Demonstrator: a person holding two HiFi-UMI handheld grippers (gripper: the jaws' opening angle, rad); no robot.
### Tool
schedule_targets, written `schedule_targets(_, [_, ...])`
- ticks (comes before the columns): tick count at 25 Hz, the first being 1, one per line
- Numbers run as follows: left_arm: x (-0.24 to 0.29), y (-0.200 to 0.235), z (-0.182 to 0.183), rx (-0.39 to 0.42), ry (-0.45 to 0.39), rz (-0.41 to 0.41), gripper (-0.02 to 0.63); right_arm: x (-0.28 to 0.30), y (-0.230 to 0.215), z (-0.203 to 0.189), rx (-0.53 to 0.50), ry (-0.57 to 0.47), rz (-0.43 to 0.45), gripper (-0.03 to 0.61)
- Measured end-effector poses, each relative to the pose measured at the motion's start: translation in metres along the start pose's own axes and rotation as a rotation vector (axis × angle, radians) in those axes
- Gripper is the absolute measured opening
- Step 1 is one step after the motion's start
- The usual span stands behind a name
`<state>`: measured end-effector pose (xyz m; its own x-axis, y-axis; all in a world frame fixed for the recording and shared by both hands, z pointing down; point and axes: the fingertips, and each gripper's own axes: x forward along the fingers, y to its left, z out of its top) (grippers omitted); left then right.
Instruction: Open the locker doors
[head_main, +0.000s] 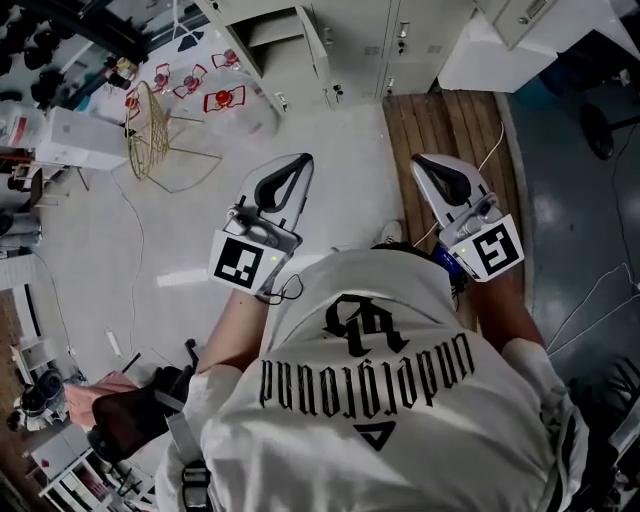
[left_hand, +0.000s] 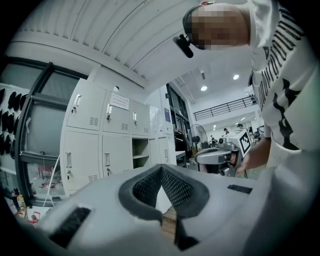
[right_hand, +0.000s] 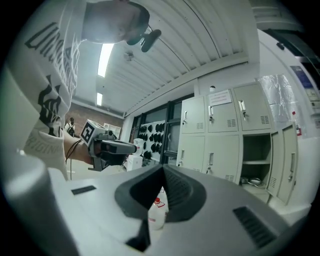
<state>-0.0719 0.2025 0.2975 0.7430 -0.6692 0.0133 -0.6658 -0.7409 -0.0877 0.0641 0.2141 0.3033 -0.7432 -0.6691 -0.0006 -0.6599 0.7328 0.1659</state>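
Observation:
The pale grey lockers (head_main: 375, 45) stand a few steps ahead, beyond the floor, and neither gripper touches them. In the left gripper view the lockers (left_hand: 95, 145) show handled doors that are closed, beside one open compartment (left_hand: 141, 152) with a shelf. The right gripper view shows the same lockers (right_hand: 220, 140) and the open compartment (right_hand: 255, 162). My left gripper (head_main: 300, 162) and right gripper (head_main: 425, 164) are held side by side at waist height. Both point at the lockers, shut and holding nothing. The left gripper's jaws (left_hand: 161, 168) meet at the tips, as do the right gripper's (right_hand: 163, 168).
A gold wire chair (head_main: 150, 140) and red-capped bottles (head_main: 222, 98) sit on the floor at the left. A wooden platform (head_main: 450, 130) lies ahead on the right. A white box (head_main: 75, 140) stands far left. Another person's gloved hand (head_main: 95, 395) shows at lower left.

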Motion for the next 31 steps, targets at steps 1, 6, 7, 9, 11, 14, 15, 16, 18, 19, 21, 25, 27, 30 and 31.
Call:
schedule_targets(1, [-0.010,-0.001,-0.001,0.000,0.001,-0.006,0.006,0.000,0.010,0.001,0.003,0.006,-0.005,0.005])
schedule_targets(6, [-0.053,-0.001,-0.004,-0.005,0.001,-0.033,0.006,0.003,0.055,0.006,-0.007,0.005,-0.024,0.005])
schedule_targets(7, [-0.060,-0.002,-0.006,-0.006,0.000,-0.041,0.006,0.004,0.062,0.006,-0.008,0.005,-0.027,0.005])
schedule_targets(9, [-0.073,-0.002,-0.008,-0.009,-0.006,-0.051,0.006,0.005,0.077,0.006,-0.007,0.009,-0.036,0.005])
schedule_targets(11, [-0.085,-0.002,-0.009,-0.011,-0.011,-0.055,0.006,0.006,0.089,0.006,-0.005,0.009,-0.046,0.005])
schedule_targets(14, [-0.099,-0.001,-0.010,-0.013,-0.015,-0.059,0.006,0.006,0.104,0.007,0.003,0.018,-0.059,0.005])
schedule_targets(15, [-0.103,-0.001,-0.010,-0.013,-0.017,-0.061,0.006,0.006,0.108,0.008,0.004,0.017,-0.065,0.005])
schedule_targets(16, [-0.107,0.000,-0.010,-0.013,-0.018,-0.063,0.006,0.007,0.111,0.010,0.002,0.013,-0.071,0.005])
schedule_targets(18, [-0.114,0.000,-0.009,-0.013,-0.018,-0.069,0.006,0.007,0.117,0.012,-0.002,0.017,-0.078,0.005])
schedule_targets(19, [-0.116,0.000,-0.009,-0.012,-0.019,-0.072,0.006,0.007,0.120,0.012,-0.004,0.022,-0.081,0.005])
schedule_targets(21, [-0.120,0.000,-0.010,-0.013,-0.022,-0.078,0.006,0.006,0.124,0.012,-0.011,0.016,-0.091,0.005])
schedule_targets(25, [-0.123,-0.002,-0.011,-0.010,-0.029,-0.083,0.006,0.004,0.127,0.010,-0.023,0.023,-0.100,0.005])
schedule_targets(27, [-0.123,-0.001,-0.011,-0.010,-0.030,-0.086,0.006,0.005,0.128,0.011,-0.030,0.023,-0.102,0.005])
schedule_targets(30, [-0.124,0.001,-0.011,-0.013,-0.028,-0.087,0.006,0.007,0.127,0.014,-0.030,0.018,-0.104,0.005])
schedule_targets(31, [-0.125,0.001,-0.010,-0.013,-0.028,-0.087,0.006,0.008,0.127,0.014,-0.027,0.017,-0.105,0.005])
